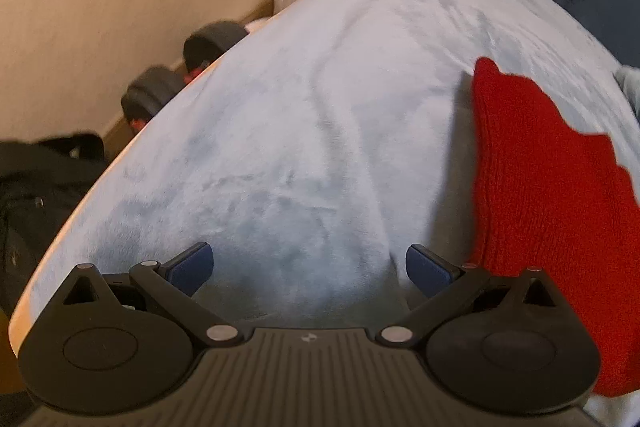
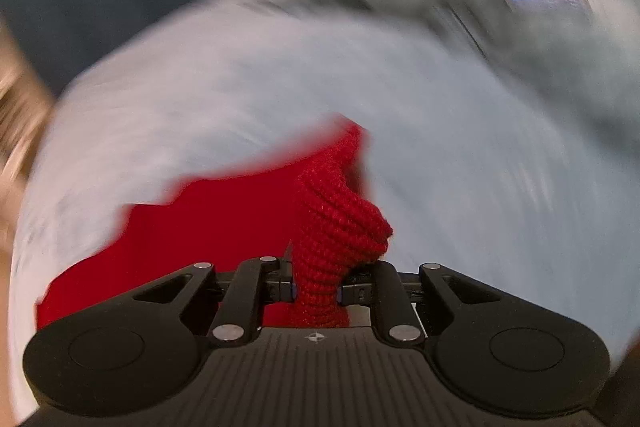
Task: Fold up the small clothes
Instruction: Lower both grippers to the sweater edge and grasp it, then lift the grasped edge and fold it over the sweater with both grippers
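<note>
Left gripper hangs over the pale blue blanket, fingers spread wide with nothing between them. Red knit garment lies just right of it on the blanket. Right gripper pinches a bunched fold of the garment; heavy blur there, though the rest seems to trail leftward.

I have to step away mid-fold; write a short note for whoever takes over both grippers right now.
Right gripper: shut on a bunched edge of the red knit, part of it raised off the blanket.
Left gripper: open, empty, over bare blanket; the knit lies just to its right.
Done: one edge gripped and raised. No finished fold shows.
Left: probably pin or grip the free side with the left gripper, lay the raised edge across, flatten, release.
The right view is blurred, so check the grip first.
</note>
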